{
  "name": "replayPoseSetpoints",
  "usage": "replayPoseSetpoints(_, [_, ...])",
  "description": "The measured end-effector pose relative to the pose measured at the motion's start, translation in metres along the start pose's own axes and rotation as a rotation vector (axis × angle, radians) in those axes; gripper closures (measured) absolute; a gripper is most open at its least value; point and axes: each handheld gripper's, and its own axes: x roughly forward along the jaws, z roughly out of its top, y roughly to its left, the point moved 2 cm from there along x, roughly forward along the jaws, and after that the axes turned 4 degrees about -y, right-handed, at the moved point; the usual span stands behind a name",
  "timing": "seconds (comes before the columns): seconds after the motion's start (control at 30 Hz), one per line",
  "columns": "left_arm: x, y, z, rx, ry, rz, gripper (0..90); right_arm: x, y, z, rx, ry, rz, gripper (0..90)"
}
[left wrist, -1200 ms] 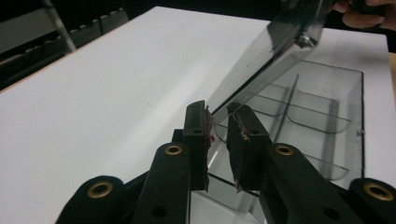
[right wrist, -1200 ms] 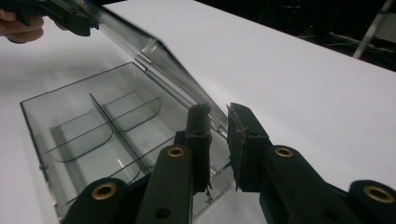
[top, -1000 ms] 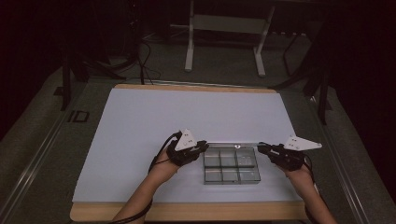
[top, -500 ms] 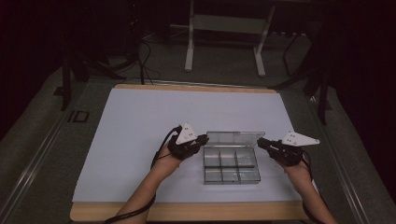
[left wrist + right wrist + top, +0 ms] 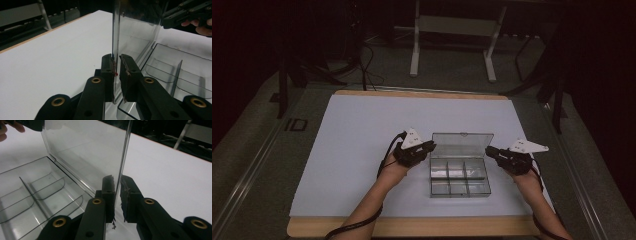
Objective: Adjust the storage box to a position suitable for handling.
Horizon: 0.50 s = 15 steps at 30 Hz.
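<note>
Clear compartment box (image 5: pixel 459 176) sits on the white worktop (image 5: pixel 352 150), near centre-right. Its lid (image 5: pixel 462 145) stands roughly upright at the far edge. Left claw (image 5: pixel 428 146) pinches the lid's left edge; right claw (image 5: pixel 490 150) straddles the right edge, small gap visible, grip uncertain. Compartments look empty. Judged: opening mostly done; laying the lid back remains. Versus earlier frames, lid is raised from nearly flat.

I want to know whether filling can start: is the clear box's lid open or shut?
Open. The lid stands raised off the compartment tray, its side edges between the jaws of the left gripper and right gripper.
</note>
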Motion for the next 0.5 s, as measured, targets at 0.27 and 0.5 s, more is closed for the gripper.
replayPoseSetpoints(0.27, [0.005, 0.004, -0.001, -0.007, 0.006, 0.015, 81.2, 0.009, -0.002, -0.005, 0.007, 0.022, -0.01, 81.4])
replayPoseSetpoints(0.5, [0.009, 0.008, -0.003, -0.029, 0.0, 0.018, 80.5, 0.013, -0.003, -0.007, 0.008, 0.032, -0.014, 80.5])
